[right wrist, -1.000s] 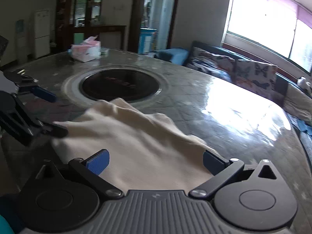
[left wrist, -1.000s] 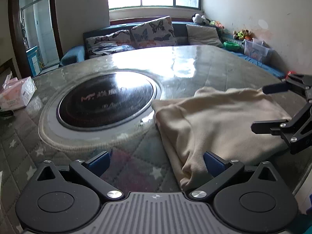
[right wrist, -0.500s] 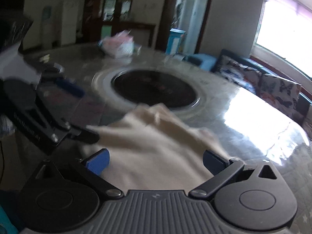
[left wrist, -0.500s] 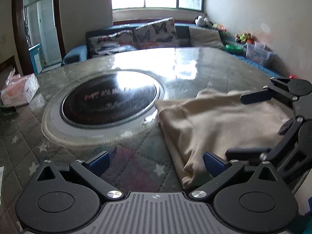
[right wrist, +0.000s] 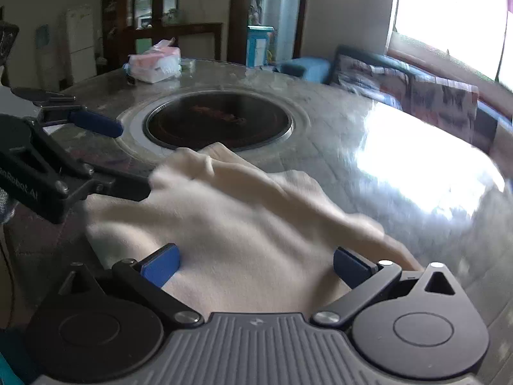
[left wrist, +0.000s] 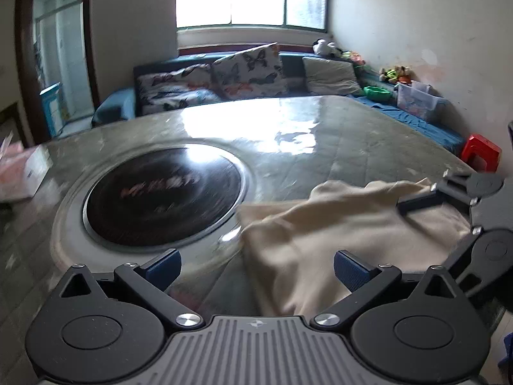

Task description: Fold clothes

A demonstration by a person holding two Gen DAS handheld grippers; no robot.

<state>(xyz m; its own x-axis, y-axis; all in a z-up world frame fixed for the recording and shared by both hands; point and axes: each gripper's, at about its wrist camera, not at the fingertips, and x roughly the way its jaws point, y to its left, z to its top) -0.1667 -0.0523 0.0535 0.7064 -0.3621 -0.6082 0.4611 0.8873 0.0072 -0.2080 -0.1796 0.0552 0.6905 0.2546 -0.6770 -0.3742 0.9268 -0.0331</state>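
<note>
A cream garment (left wrist: 336,234) lies bunched on the near right part of the round table (left wrist: 320,134), beside the black hob (left wrist: 163,199). My left gripper (left wrist: 256,269) is open; its right pad (left wrist: 349,269) sits over the garment's near edge and its left pad over bare table. My right gripper (right wrist: 256,266) is open low over the garment (right wrist: 240,218), nothing pinched. In the left wrist view the right gripper (left wrist: 429,231) straddles the cloth's right side. In the right wrist view the left gripper (right wrist: 128,157) has its lower finger at the cloth's left edge.
The hob (right wrist: 218,122) fills the table's middle. A pink tissue pack (right wrist: 155,64) lies at the far side. A sofa with patterned cushions (left wrist: 243,70) and a red stool (left wrist: 481,154) stand beyond the table. The table edge runs close behind both grippers.
The right gripper has swung in over the garment, closer to the left gripper. Both views are blurred by motion. The cloth's left edge has bunched up slightly.
</note>
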